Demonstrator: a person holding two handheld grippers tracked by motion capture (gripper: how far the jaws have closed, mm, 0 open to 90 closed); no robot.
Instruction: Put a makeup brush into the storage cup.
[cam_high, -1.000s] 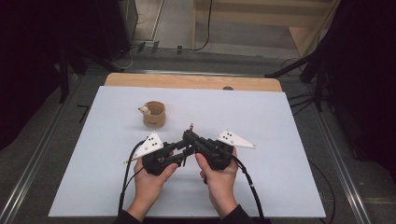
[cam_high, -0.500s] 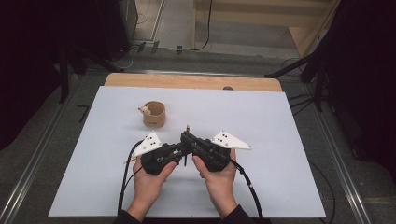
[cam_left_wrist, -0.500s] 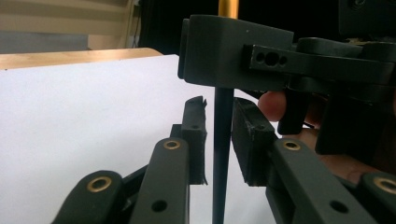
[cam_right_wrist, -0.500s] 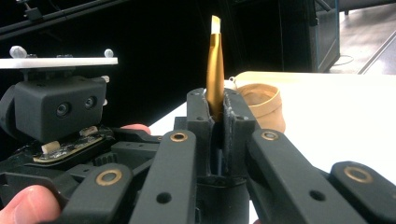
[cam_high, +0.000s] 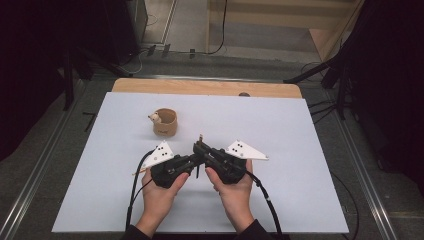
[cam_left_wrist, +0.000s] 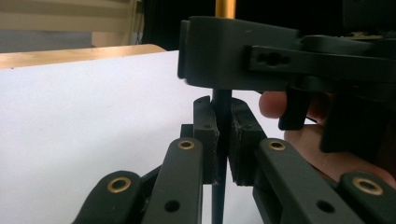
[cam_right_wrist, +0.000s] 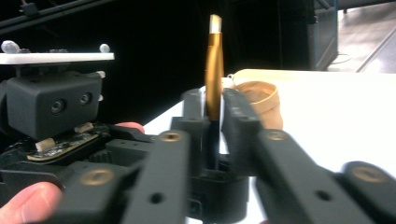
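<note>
Brush (cam_right_wrist: 214, 70) between both grippers — upright

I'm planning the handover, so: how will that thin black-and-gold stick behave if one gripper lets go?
The stick looks rigid: it stands straight between the right gripper and the left gripper. Being slim and smooth, it may slide or pivot in a single grip. If dropped, it would probably roll.

In the left gripper view the thin dark rod (cam_left_wrist: 220, 116) between the jaws is hidden above by the right gripper (cam_left_wrist: 280, 60) and cut off below by the picture's edge, while in the right gripper view its lower part, perhaps a brush handle, vanishes behind the blurred near jaws.
</note>
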